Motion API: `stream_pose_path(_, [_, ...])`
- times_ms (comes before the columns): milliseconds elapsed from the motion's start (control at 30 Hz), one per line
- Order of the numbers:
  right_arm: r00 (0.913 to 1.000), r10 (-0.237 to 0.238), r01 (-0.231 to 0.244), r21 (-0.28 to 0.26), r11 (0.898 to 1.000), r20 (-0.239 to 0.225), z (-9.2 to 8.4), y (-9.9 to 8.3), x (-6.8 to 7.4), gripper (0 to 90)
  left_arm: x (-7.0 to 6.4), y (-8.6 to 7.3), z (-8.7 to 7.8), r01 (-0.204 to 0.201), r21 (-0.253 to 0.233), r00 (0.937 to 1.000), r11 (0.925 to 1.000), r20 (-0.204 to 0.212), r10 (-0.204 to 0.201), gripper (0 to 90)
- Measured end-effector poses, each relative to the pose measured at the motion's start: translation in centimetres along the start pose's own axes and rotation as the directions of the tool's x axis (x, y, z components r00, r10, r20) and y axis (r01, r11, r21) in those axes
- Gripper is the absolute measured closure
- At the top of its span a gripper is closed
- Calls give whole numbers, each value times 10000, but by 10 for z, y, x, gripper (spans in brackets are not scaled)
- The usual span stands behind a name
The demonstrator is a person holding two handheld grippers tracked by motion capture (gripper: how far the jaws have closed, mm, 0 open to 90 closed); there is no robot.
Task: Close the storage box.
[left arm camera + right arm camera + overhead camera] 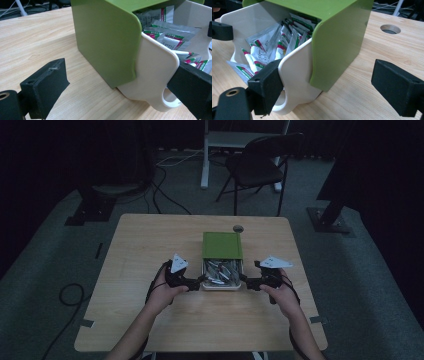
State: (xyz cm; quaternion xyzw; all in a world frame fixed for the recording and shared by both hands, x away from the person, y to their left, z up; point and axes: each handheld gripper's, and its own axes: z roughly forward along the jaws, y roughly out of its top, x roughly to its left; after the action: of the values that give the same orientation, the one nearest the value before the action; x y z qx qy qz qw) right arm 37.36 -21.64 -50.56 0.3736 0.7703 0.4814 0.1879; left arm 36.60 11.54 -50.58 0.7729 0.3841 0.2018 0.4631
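Note:
A box with a green sleeve (222, 244) stands mid-table, its cream drawer (221, 286) slid out toward me and packed with several foil sachets (221, 271). My left gripper (200, 279) is at the drawer's left front corner and my right gripper (244, 279) at its right front corner. In the left gripper view the gripper (120, 71) is open, one jaw over the sachets (172, 35) and the other outside above the table, straddling the drawer wall (152, 72). The right gripper (328, 70) is open in the same way around the opposite wall (297, 72).
A round cable hole (238, 228) sits in the wooden table (150, 245) just behind the box. Beyond the table stand a dark folding chair (260, 165) and a white desk leg (204, 155), with cables on the floor.

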Motion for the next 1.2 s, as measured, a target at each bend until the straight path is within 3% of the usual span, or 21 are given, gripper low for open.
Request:
stream_pose_path(333, [9995, 195, -192, -100, 9998, 267, 6, 2, -4, 121, 3, 4, 6, -96, -25, 9997, 10000, -205, 95, 46])
stream_pose_path(1000, [9951, 732, -721, -186, 9972, 665, 17, 7, -11, 114, 10, 10, 17, 81, -95, 9987, 9999, -498, -86, 46])
stream_pose_path(1200, [9941, 617, -607, -137, 9981, 888, 19, 10, -11, 109, 12, 11, 19, 99, -136, 9984, 9999, -556, -107, 46])
